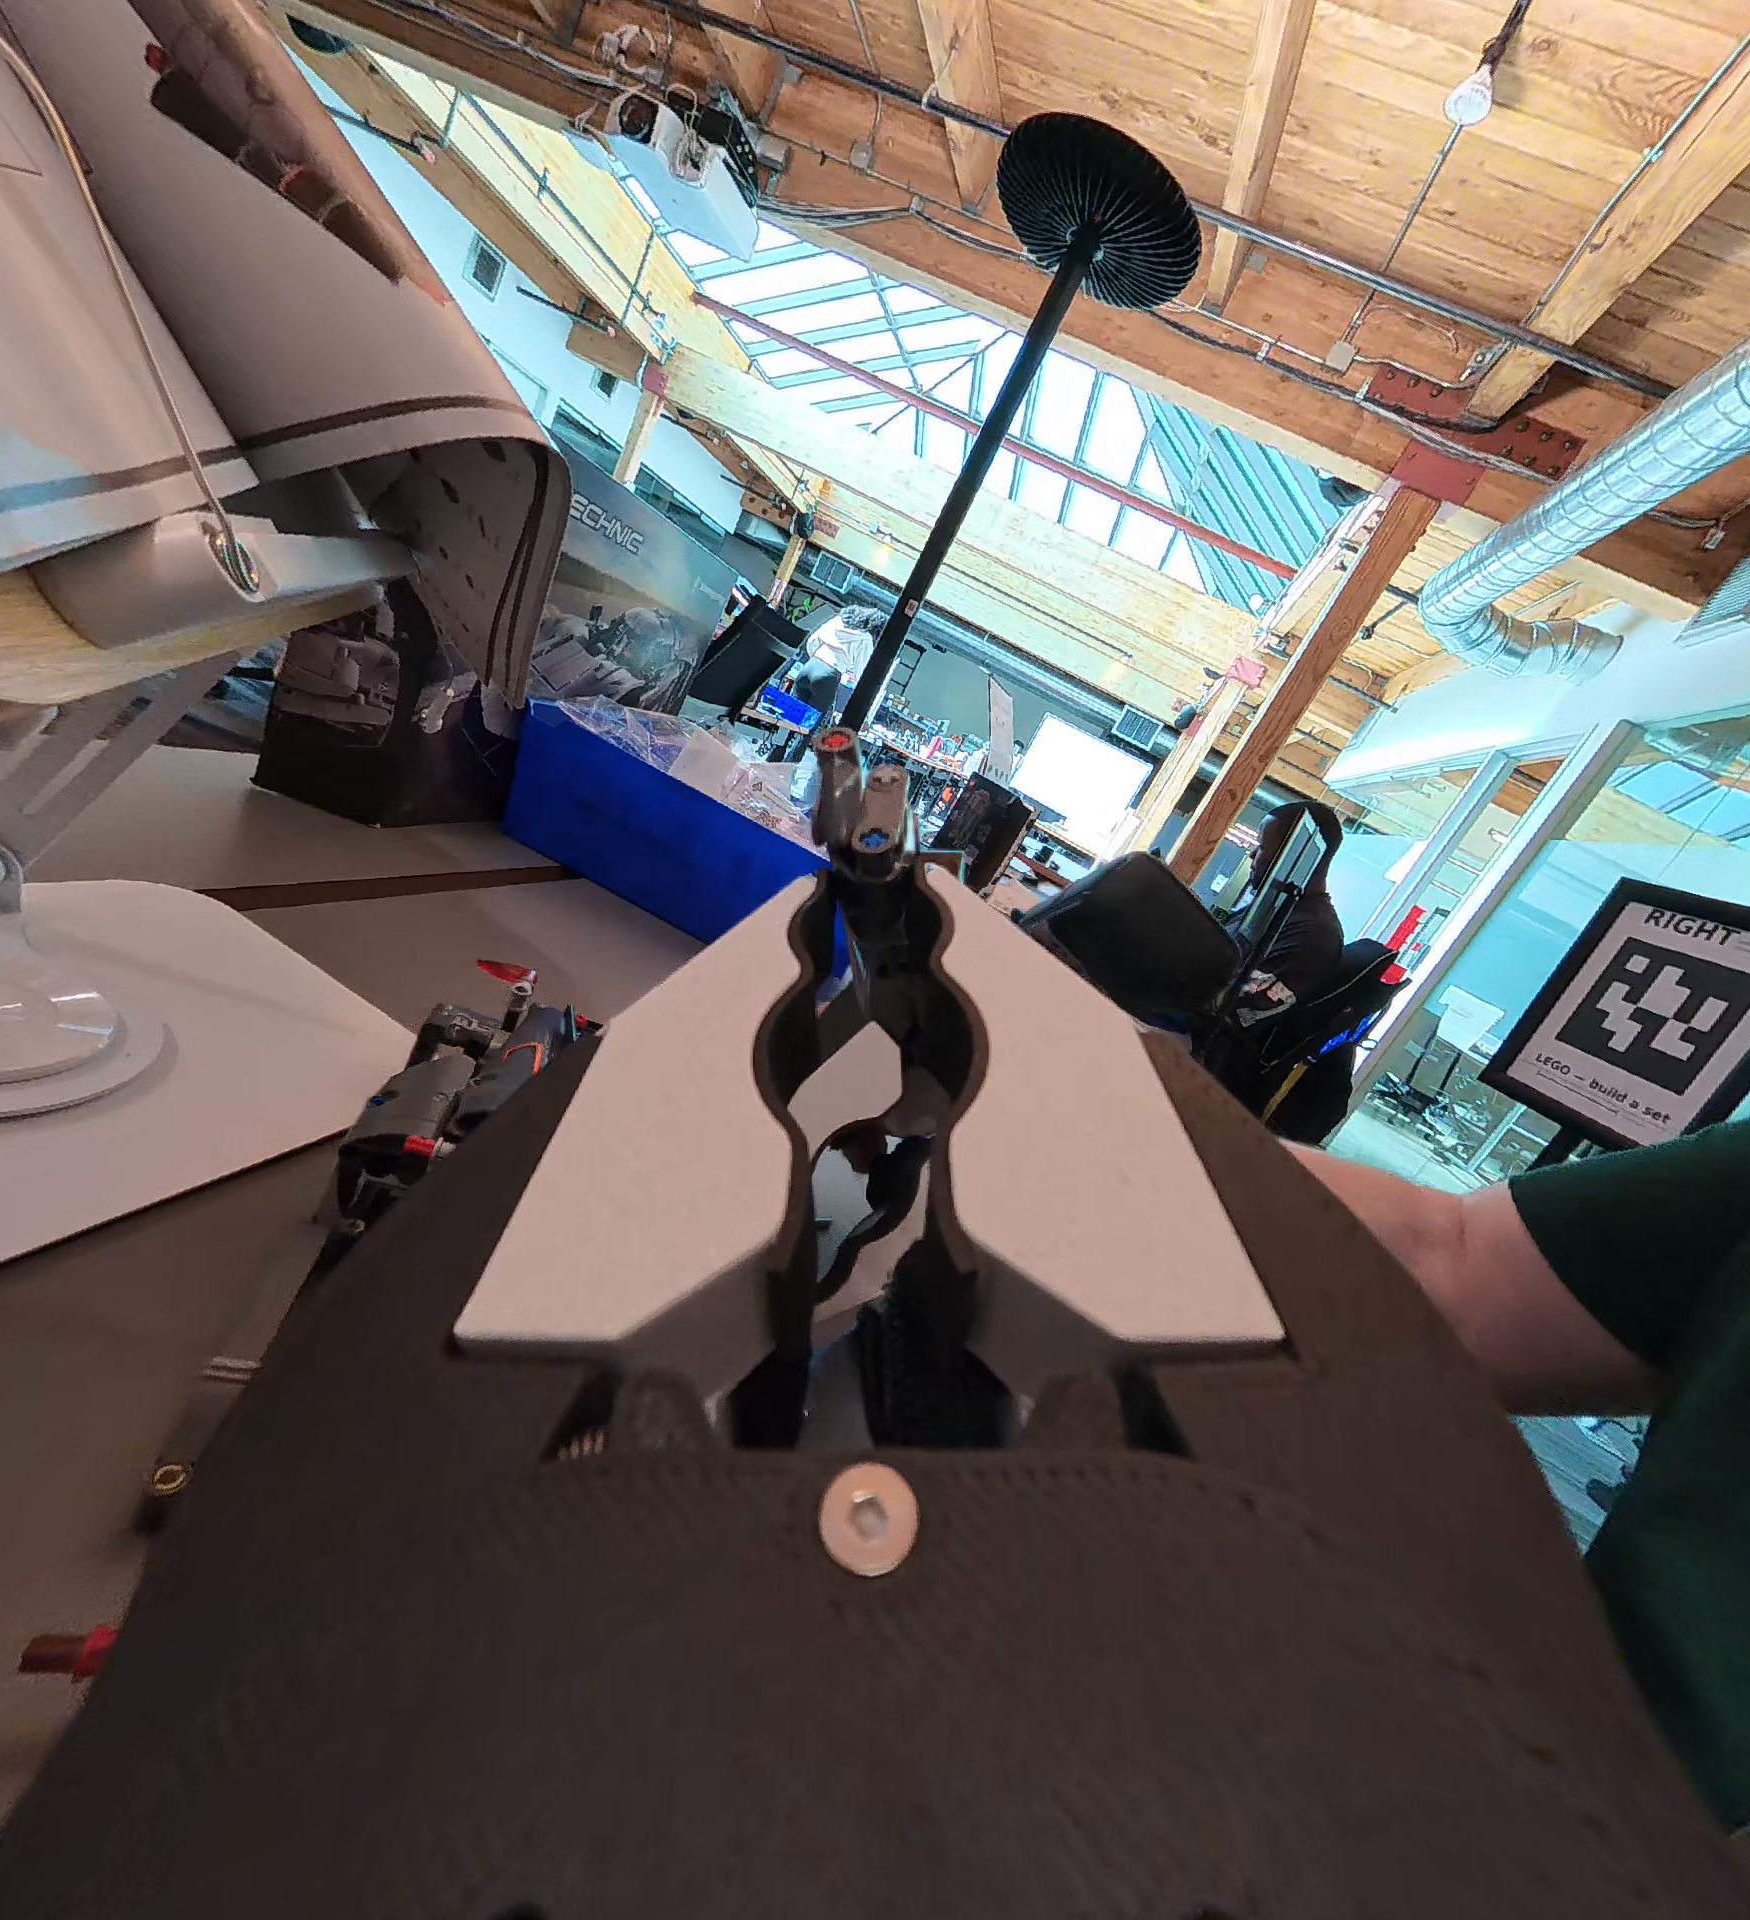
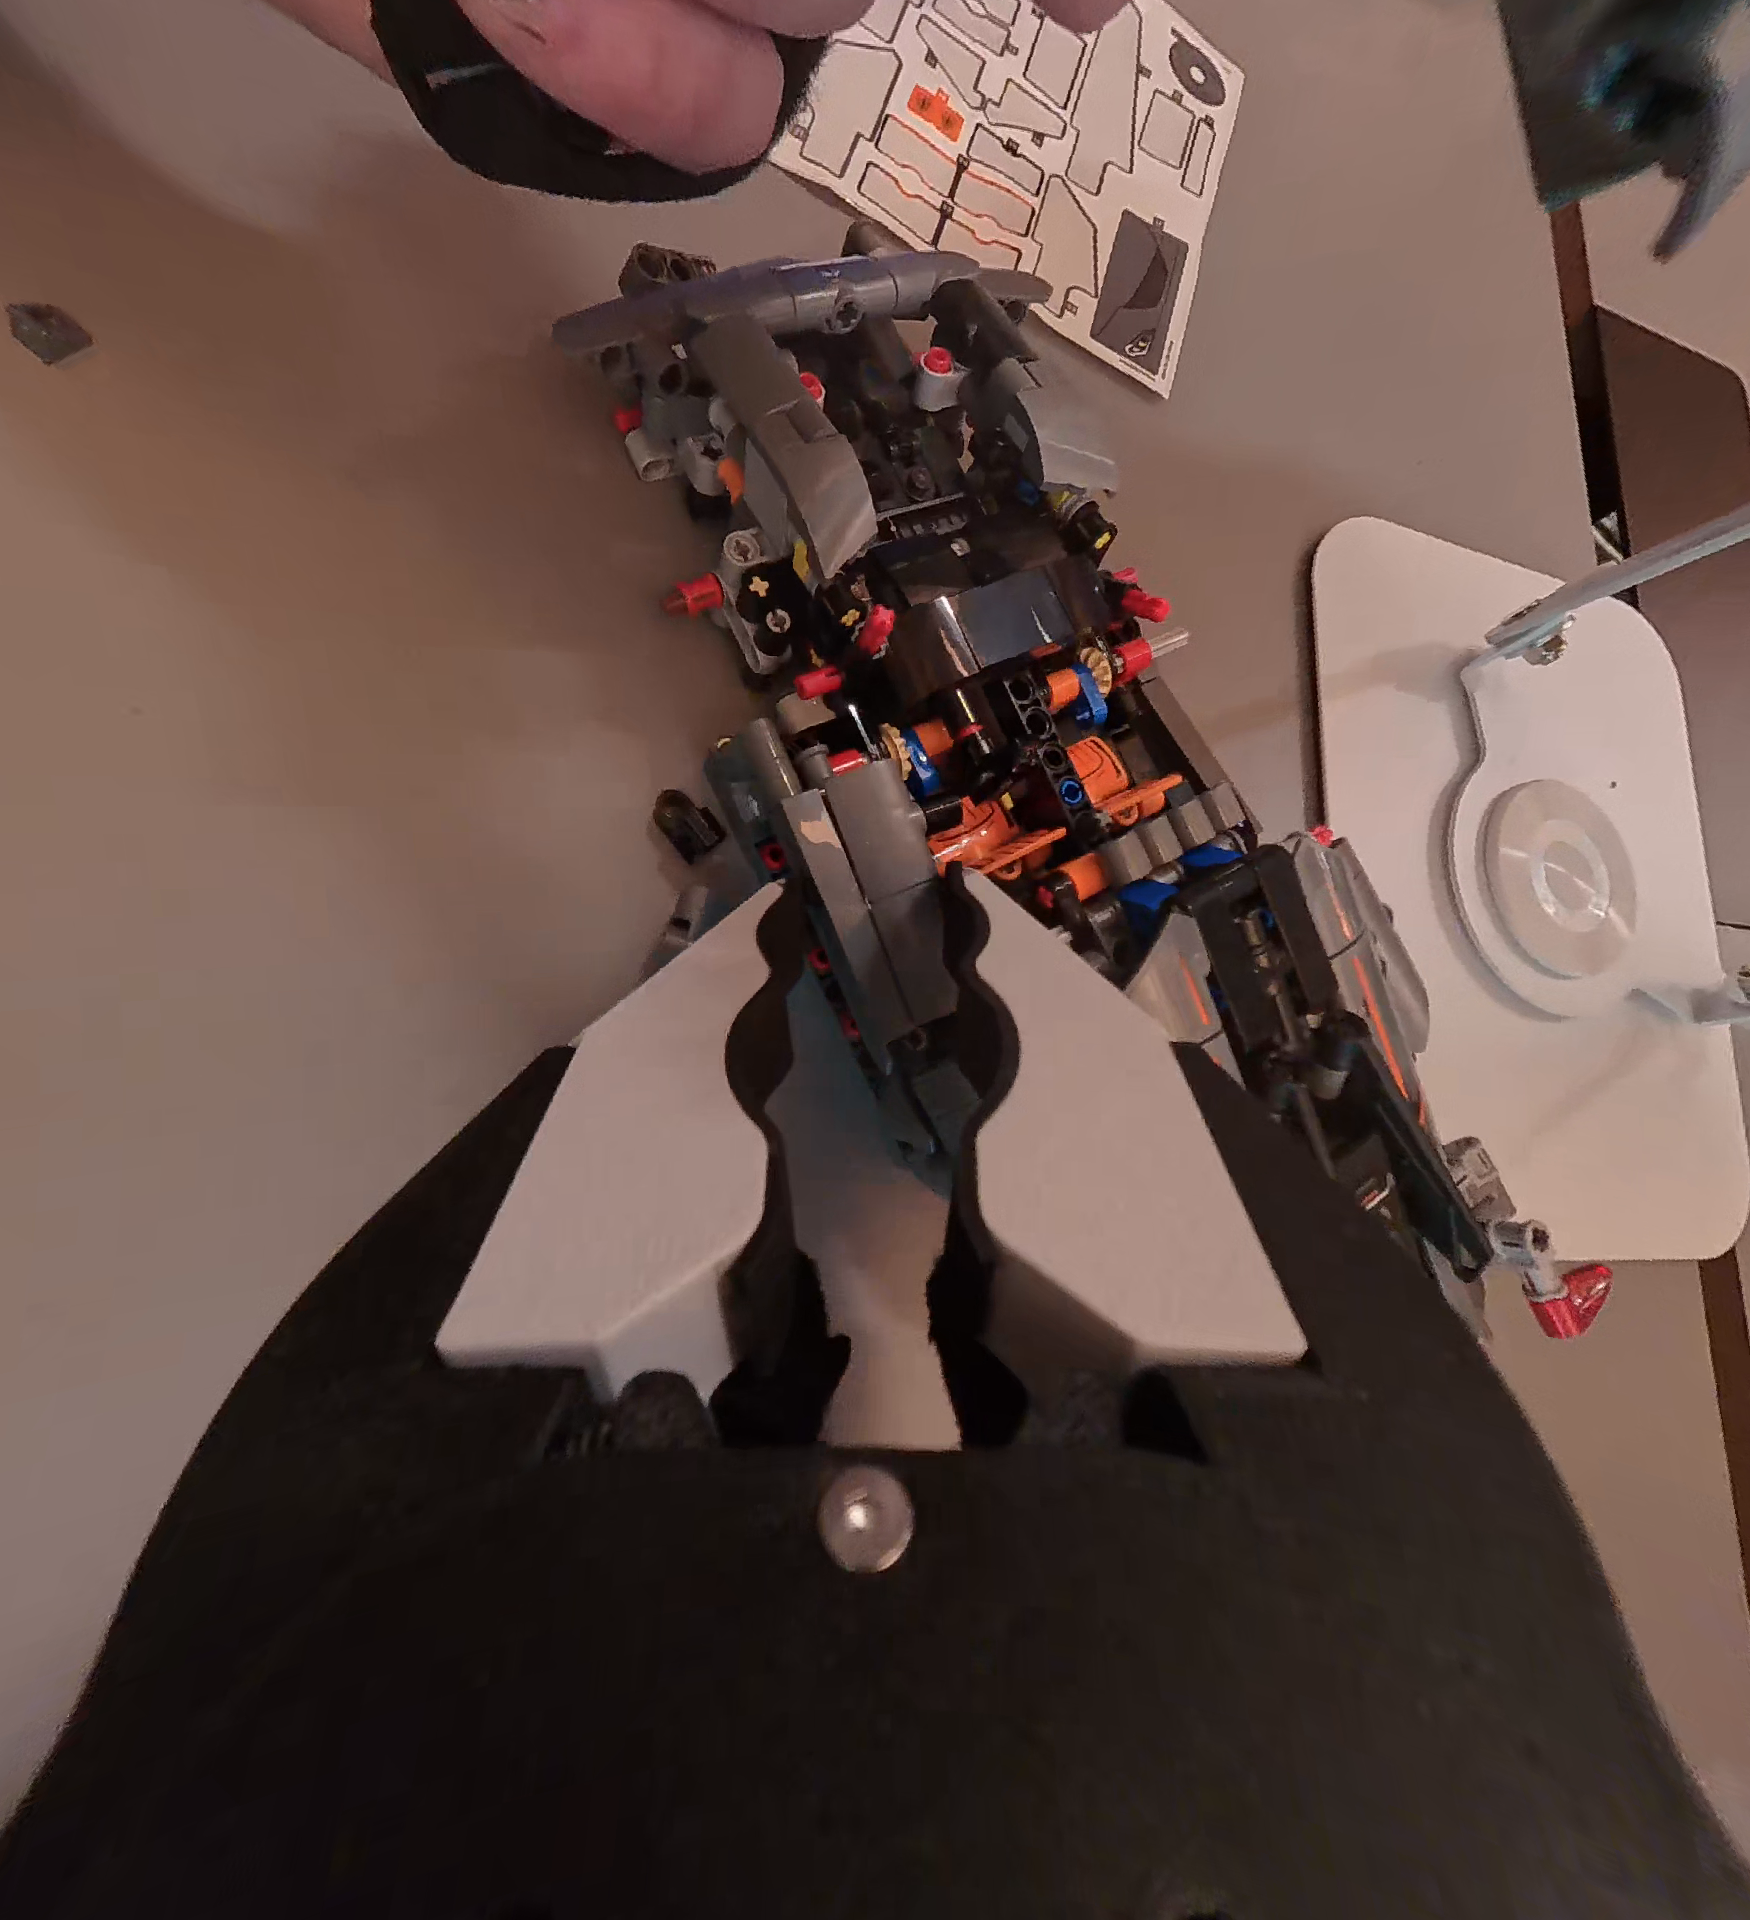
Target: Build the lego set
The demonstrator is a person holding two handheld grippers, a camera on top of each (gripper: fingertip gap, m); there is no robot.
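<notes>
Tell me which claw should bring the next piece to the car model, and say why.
Left, probably. The left claw is already shut on a small grey-and-black lego piece, held up off the table. The right claw is closed around the grey side panel of the car model, so it is better placed to steady it.

Black body and pale grey fingers on the left gripper, clamped on a dark grey and black lego piece with red and blue pin ends. Same black and grey on the right gripper. Dark grey, black and orange on the lego car, dotted with red and blue pins. White sticker sheet with black outlines, orange patches. Bright blue bin. Beige table.
</notes>
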